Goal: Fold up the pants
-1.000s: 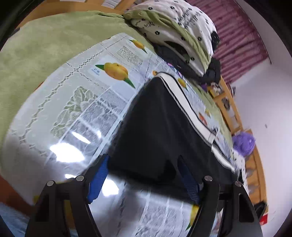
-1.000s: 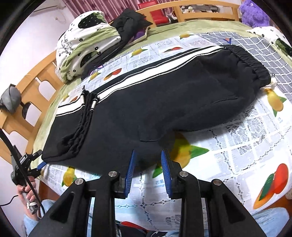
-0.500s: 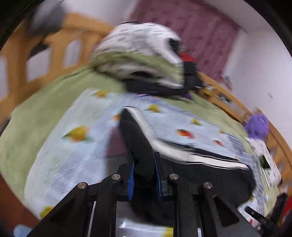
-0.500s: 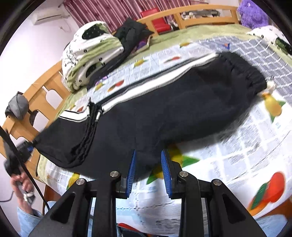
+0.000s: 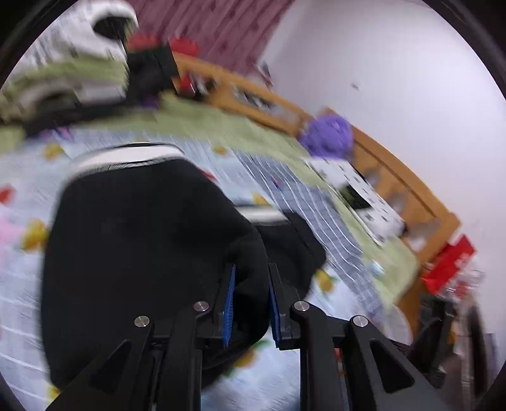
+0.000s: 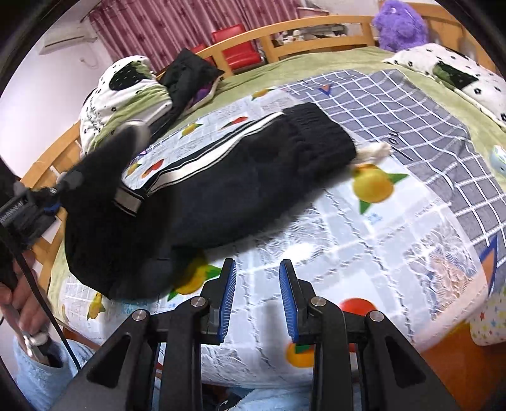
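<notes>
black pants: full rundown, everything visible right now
The black pants look like thick, soft knit with a white side stripe and a ribbed elastic cuff at the far end. They lie across the fruit-print cloth on the bed. The near end is lifted and doubling over toward the cuff, pinched in the left gripper. The right gripper is open over the cloth, apart from the fabric. Drawcords aren't visible.

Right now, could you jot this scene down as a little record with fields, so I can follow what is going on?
garment: black pants with white side stripe, partly lifted
surface: fruit-print cloth on a bed
left gripper: shut on a bunch of the pants
right gripper: open, holding nothing, above the cloth
background: purple plush toy, wooden bed rail
</notes>
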Tool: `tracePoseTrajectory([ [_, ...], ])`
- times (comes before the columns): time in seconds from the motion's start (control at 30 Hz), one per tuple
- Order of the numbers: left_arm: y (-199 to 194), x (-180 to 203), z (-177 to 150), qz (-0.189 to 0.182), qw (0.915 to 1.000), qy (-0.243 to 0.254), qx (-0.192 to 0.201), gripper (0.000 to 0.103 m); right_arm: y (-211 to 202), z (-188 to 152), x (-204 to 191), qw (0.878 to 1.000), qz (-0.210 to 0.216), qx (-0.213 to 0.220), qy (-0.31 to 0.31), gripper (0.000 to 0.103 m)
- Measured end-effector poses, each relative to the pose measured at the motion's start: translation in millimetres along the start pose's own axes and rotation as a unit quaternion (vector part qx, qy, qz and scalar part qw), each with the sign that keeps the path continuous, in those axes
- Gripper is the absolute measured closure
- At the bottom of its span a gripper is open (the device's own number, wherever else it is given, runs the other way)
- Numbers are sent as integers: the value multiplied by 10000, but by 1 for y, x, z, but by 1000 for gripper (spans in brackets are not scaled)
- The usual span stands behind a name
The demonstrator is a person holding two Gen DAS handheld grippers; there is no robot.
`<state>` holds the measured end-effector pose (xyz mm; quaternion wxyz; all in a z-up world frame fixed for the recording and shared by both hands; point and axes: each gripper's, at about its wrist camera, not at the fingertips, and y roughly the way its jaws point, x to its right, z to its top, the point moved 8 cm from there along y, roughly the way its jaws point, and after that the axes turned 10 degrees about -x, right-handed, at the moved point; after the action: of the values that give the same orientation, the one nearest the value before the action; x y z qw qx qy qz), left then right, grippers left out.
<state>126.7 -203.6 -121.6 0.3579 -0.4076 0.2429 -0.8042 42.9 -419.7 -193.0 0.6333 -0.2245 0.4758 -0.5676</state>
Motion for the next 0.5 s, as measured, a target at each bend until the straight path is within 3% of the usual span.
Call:
tracePoseTrajectory([
  [0.1,1,-1,-15,-354,9988,-194,-283,75,0,2,3,9999,103,-28,28,74],
  [0.17,-11,-8,-21,-202,9993,-214,-217,58,1,6,-3,9997,242,-29,-20,74],
  [0.2,-21,-18,-22,-52,9995,-270,-119,55,3,11,-10,9993,366,-14,-80,74],
  [0.27,-33,-38,-24,240,9990,-381,-45,53,9,20,-23,9981,591,8,-167,73],
  [0.37,-49,-77,-31,751,9942,-765,-87,53,28,42,-53,9935,1095,28,-316,58],
  [0.5,-70,-122,-46,867,9870,-1349,-109,53,79,64,-85,9880,1445,-359,-415,58],
])
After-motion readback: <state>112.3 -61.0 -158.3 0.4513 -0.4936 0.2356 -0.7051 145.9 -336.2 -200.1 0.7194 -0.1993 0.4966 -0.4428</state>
